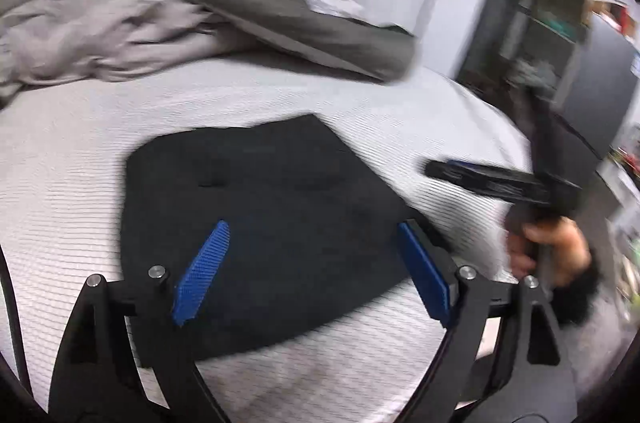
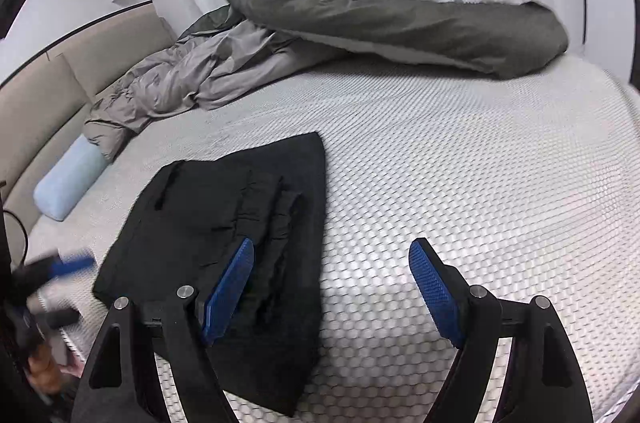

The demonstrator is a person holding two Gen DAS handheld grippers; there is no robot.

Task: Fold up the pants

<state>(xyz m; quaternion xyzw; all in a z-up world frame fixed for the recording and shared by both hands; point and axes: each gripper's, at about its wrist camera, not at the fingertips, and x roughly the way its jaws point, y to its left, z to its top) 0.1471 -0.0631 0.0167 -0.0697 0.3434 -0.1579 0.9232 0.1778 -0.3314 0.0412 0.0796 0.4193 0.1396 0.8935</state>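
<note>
The black pants (image 1: 260,215) lie folded into a compact rectangle on the white mattress (image 1: 80,159); the right wrist view shows the pants (image 2: 224,231) with stacked layers along their right side. My left gripper (image 1: 312,239) hovers over the near part of the pants, open, with nothing pinched between its blue pads. My right gripper (image 2: 332,259) is open too, its left pad over the pants' right edge and its right pad over bare mattress. The right gripper (image 1: 480,179) also appears blurred at the right of the left wrist view, held by a hand (image 1: 556,251).
A crumpled grey duvet (image 2: 380,19) and lighter grey sheet (image 2: 188,79) are piled at the far side of the bed. A pale blue bolster (image 2: 68,183) lies by the beige headboard (image 2: 48,83). Shelving and dark furniture (image 1: 552,35) stand beyond the bed's right edge.
</note>
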